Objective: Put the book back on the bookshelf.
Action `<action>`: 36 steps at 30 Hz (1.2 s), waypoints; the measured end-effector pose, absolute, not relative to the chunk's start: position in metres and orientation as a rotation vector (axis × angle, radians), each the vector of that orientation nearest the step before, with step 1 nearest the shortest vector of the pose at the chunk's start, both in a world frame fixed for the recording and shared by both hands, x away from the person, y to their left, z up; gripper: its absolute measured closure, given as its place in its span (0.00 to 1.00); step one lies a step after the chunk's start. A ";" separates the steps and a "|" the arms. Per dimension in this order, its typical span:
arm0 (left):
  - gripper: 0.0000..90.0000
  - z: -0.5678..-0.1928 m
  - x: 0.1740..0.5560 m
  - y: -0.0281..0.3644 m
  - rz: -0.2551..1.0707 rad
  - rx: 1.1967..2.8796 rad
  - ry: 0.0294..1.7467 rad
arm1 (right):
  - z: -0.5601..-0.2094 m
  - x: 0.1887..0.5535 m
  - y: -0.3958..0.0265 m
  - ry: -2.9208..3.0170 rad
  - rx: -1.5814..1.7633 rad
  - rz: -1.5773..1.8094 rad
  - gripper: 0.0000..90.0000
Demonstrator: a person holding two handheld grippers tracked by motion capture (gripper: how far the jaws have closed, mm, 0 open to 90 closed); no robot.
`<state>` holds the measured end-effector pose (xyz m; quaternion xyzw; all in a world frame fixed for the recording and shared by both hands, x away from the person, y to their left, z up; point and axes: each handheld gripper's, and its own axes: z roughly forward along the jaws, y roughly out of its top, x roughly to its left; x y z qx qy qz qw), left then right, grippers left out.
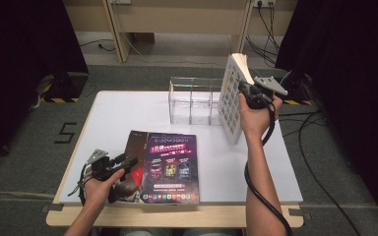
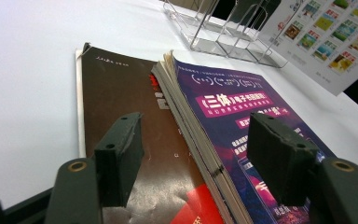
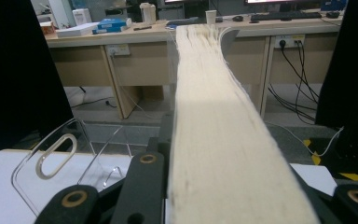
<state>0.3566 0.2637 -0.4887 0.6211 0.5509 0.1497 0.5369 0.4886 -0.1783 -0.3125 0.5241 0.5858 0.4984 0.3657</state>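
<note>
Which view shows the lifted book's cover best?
The high view: the lifted book stands upright in the right gripper, cover facing the camera. The left gripper view catches one cover corner; the right gripper view shows its page edges.

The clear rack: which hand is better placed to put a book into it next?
Right. The right gripper already holds a book upright beside the rack; the left gripper hovers open over books lying flat.

The purple book [image 1: 172,167] hides most of the brown book [image 1: 134,147] beneath it. The cover print on the white book [image 1: 230,98], beside the clear rack [image 1: 193,101], is too small to read.
</note>
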 end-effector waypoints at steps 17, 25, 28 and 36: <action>0.39 -0.489 0.358 0.267 0.353 1.471 1.316 | -0.319 0.531 -0.162 1.449 1.410 1.270 0.82; 0.39 -0.489 0.358 0.267 0.352 1.474 1.316 | -0.328 0.538 -0.159 1.428 1.421 1.278 0.82; 0.39 -0.489 0.358 0.267 0.350 1.474 1.316 | -0.326 0.540 -0.158 1.413 1.420 1.293 0.82; 0.39 -0.490 0.358 0.268 0.353 1.473 1.316 | -0.342 0.544 -0.157 1.388 1.418 1.276 0.82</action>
